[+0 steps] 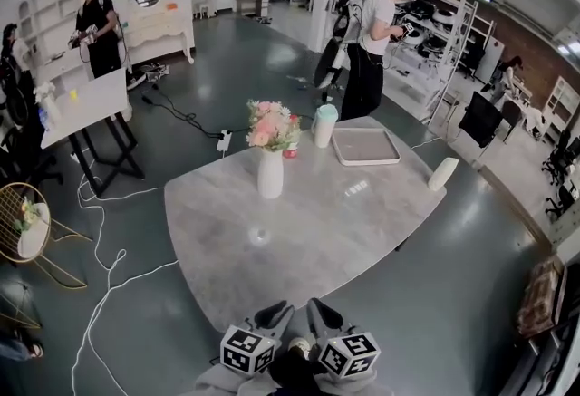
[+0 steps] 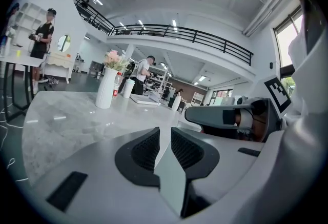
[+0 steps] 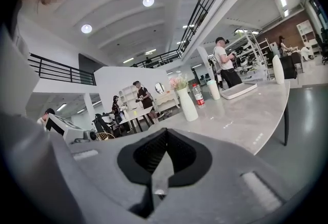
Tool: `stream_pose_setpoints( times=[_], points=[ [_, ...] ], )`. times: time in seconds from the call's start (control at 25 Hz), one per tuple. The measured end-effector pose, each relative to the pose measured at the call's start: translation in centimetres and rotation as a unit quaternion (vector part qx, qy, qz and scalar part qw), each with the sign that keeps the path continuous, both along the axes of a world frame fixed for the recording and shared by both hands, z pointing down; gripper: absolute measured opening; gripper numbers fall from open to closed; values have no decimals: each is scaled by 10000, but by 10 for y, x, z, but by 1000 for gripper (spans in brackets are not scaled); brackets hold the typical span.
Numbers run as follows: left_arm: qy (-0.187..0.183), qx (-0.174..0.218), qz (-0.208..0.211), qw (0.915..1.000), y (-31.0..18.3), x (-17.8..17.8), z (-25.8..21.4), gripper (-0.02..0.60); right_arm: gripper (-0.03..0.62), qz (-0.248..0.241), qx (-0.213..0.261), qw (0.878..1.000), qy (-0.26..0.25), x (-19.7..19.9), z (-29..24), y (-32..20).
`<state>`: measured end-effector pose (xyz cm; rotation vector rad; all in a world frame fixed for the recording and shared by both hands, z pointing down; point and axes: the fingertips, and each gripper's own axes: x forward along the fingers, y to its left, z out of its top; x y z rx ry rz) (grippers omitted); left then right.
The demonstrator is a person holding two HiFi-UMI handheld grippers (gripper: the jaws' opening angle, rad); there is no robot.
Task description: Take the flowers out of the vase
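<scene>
A white vase (image 1: 270,173) holding pink flowers (image 1: 270,125) stands upright at the far left part of the grey marble table (image 1: 308,240). Both grippers are at the near edge of the table, well short of the vase. My left gripper (image 1: 276,308) and right gripper (image 1: 317,305) sit side by side, pointing toward it. In the left gripper view the vase (image 2: 106,89) and flowers (image 2: 115,59) are far ahead to the left, and the left gripper (image 2: 165,133) shows a narrow gap with nothing in it. In the right gripper view the right gripper (image 3: 164,133) is shut and empty, with the vase (image 3: 187,105) beyond it.
Behind the vase stand a red-labelled bottle (image 1: 291,149), a white cup with a teal lid (image 1: 324,125) and a flat tray (image 1: 365,147). A white oblong object (image 1: 443,173) lies at the table's right edge. Two people stand farther off. Cables (image 1: 109,267) trail on the floor at left.
</scene>
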<state>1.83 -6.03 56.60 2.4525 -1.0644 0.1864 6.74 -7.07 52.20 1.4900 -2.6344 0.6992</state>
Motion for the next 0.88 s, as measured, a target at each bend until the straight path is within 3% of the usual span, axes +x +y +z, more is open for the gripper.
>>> stream_pose_setpoints(
  times=[0.88],
  points=[
    [-72, 137, -352, 9993, -111, 83, 5, 71, 0, -337, 98, 9993, -88, 84, 10, -114]
  ],
)
